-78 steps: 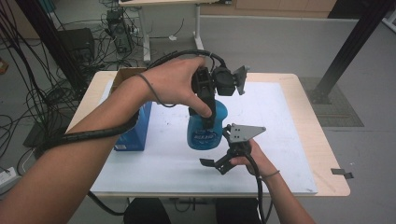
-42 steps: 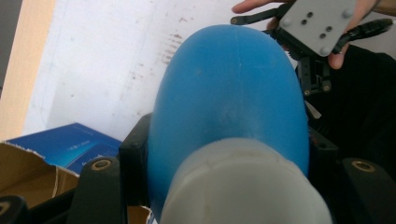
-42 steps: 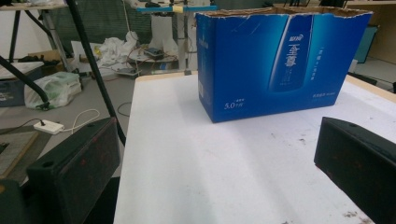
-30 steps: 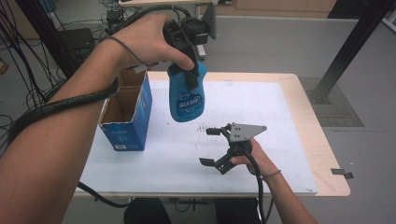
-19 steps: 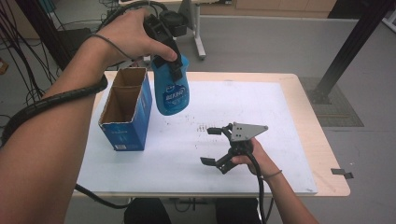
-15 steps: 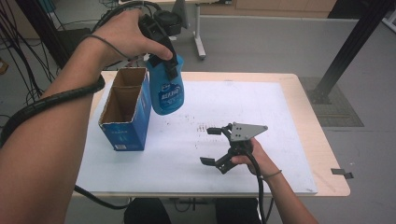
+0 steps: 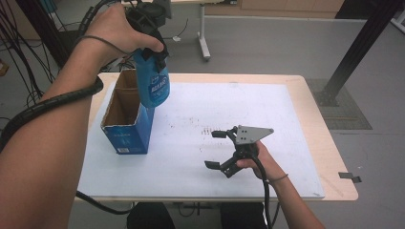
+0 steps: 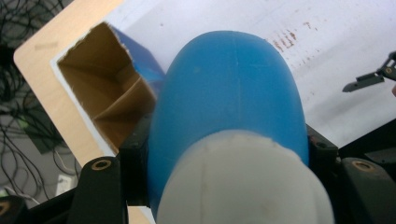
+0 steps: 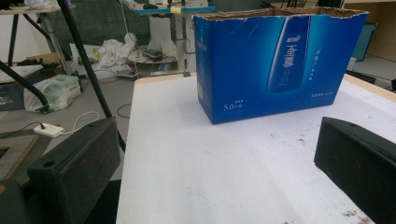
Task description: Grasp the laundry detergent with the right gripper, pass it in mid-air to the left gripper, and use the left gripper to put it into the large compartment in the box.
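Blue plastic bottle (image 7: pixel 154 85) hangs upright in the left claw (image 7: pixel 143 28), clamped near its top above the open cardboard box (image 7: pixel 125 117) at the desk's (image 7: pixel 248 100) left edge, likely for lowering inside. Right claw (image 7: pixel 220 149), jaws apart and empty, rests near the front edge.

white mat (image 7: pixel 200 157) on table (image 7: pixel 334 157); black post (image 7: pixel 356 47) | floor: cables (image 7: pixel 28 90); plastic bag (image 9: pixel 51 91)

A wooden table (image 7: pixel 329 157) with a white mat (image 7: pixel 200 109) stood on grey floor (image 7: pixel 267 43); black cables (image 7: pixel 28 52) trailed at left.
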`<state>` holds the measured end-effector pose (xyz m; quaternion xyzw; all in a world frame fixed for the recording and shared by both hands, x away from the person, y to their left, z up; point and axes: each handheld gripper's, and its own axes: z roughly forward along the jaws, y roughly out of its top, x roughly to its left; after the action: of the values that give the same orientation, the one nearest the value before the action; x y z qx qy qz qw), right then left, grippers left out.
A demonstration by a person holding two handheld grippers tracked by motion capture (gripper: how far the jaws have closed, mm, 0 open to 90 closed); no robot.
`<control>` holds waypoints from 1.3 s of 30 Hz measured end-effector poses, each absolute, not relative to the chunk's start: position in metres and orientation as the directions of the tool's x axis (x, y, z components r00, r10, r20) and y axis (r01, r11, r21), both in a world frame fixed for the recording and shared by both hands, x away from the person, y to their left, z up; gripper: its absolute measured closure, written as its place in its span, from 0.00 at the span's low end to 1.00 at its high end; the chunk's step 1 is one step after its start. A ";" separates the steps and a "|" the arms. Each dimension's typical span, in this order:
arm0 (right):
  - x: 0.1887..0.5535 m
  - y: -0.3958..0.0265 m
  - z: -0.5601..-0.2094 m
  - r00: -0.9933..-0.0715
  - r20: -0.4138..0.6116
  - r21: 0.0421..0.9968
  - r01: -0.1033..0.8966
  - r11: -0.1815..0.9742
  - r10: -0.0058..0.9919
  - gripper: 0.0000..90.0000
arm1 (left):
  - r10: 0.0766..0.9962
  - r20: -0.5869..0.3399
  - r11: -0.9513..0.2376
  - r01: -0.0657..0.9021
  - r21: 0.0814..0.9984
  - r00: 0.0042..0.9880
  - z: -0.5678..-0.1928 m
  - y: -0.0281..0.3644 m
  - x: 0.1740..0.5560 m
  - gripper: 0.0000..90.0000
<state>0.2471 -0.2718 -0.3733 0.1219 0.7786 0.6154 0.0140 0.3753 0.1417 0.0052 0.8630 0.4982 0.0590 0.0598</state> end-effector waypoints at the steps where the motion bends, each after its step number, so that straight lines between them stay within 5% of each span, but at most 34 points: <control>1: 0.247 -0.272 -0.373 -0.970 0.128 0.962 0.173 0.214 0.208 0.00 | 0.884 0.035 -0.465 0.870 0.164 0.466 0.005 0.144 0.376 0.42; 28: 0.245 -0.273 -0.376 -0.963 0.132 0.962 0.181 0.204 0.236 0.00 | 0.996 0.077 -0.049 0.982 0.181 0.036 -0.008 0.204 0.382 0.42; 39: 0.244 -0.271 -0.376 -0.961 0.131 0.962 0.182 0.202 0.242 0.00 | 0.997 0.073 -0.014 0.985 0.175 0.001 -0.020 0.214 0.381 0.42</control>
<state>0.2437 -0.2714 -0.3762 0.1367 0.7748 0.6167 0.0242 0.3814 0.2142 -0.0197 0.7067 0.7012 0.0877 0.0365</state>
